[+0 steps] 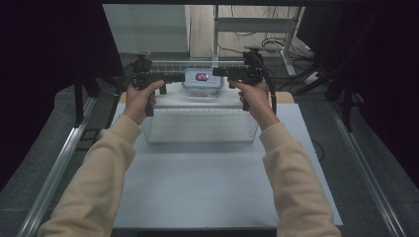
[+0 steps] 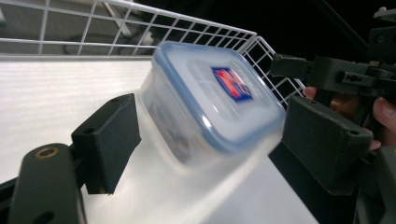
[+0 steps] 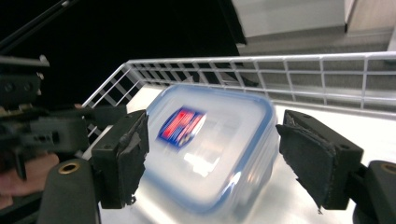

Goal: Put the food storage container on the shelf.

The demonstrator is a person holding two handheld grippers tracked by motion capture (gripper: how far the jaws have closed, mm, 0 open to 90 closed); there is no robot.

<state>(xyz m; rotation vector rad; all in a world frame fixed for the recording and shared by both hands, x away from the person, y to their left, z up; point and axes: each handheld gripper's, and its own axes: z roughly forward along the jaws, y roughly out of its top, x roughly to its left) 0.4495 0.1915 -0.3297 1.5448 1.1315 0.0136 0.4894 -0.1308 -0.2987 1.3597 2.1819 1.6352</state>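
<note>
Black foam pads on both my grippers, jaws spread wide on each. Left gripper (image 2: 205, 144) and right gripper (image 3: 210, 154) each bracket the clear food container (image 1: 201, 82) with the blue-rimmed lid, gripping nothing. It sits inside the white wire basket (image 1: 197, 126) on the grey table (image 1: 207, 182).

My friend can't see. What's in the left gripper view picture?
A clear plastic box with a blue-rimmed lid and red-and-blue sticker sits tilted between two open black jaws, inside a white wire basket. The right gripper reaches in from the side.
</note>
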